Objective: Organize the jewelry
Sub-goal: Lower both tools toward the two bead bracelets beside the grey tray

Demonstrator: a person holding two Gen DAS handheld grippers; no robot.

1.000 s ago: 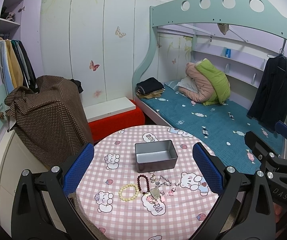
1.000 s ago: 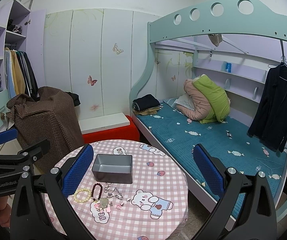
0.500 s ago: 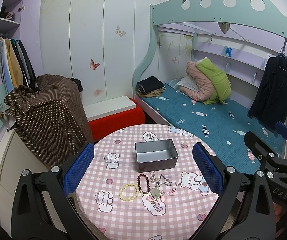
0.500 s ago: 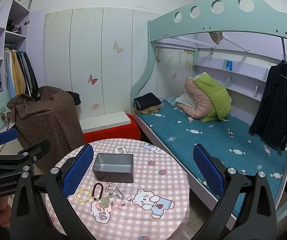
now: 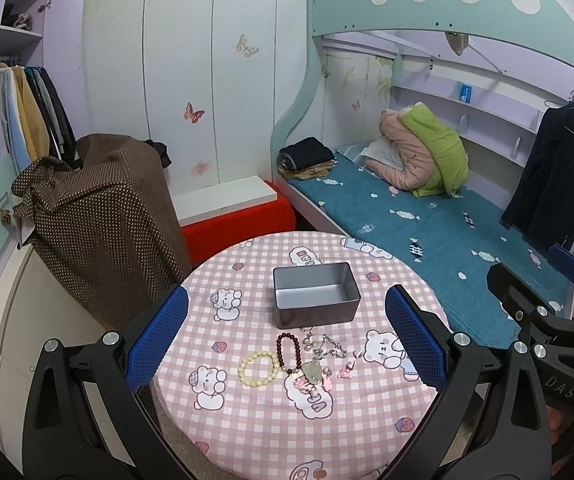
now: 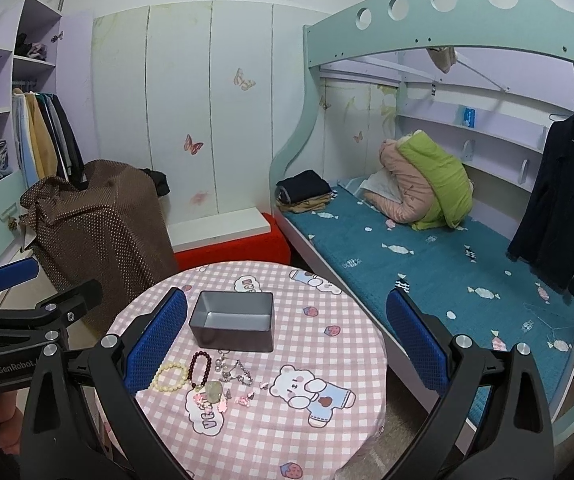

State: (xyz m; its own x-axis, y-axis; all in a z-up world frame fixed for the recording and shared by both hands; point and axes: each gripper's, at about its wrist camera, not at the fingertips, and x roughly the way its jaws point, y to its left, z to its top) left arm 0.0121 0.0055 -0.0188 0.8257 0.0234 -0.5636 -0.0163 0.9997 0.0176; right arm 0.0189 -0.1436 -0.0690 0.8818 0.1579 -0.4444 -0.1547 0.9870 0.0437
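Several loose pieces of jewelry are lying in a cluster on the pink checked round counter (image 5: 247, 432), among them a cream bead bracelet (image 5: 257, 368) and a dark red bead bracelet (image 5: 289, 352), just in front of the empty grey metal rectangular tin (image 5: 315, 295), whose long axis is running left to right. Both the left gripper (image 5: 287, 336) and the right gripper (image 6: 287, 340) are hovering wide and empty above the near edge, the left one more squarely facing the cluster, and nothing is standing in the way.

"DAS" is read in pale letters on the black body of the right gripper (image 5: 559, 390), seen at the edge of the left wrist view. "GenRobot" is printed in white on the left gripper (image 6: 11, 369), seen in the right wrist view. Pink letters on a cloud on the tablecloth (image 6: 307, 432) cannot be read for certain.
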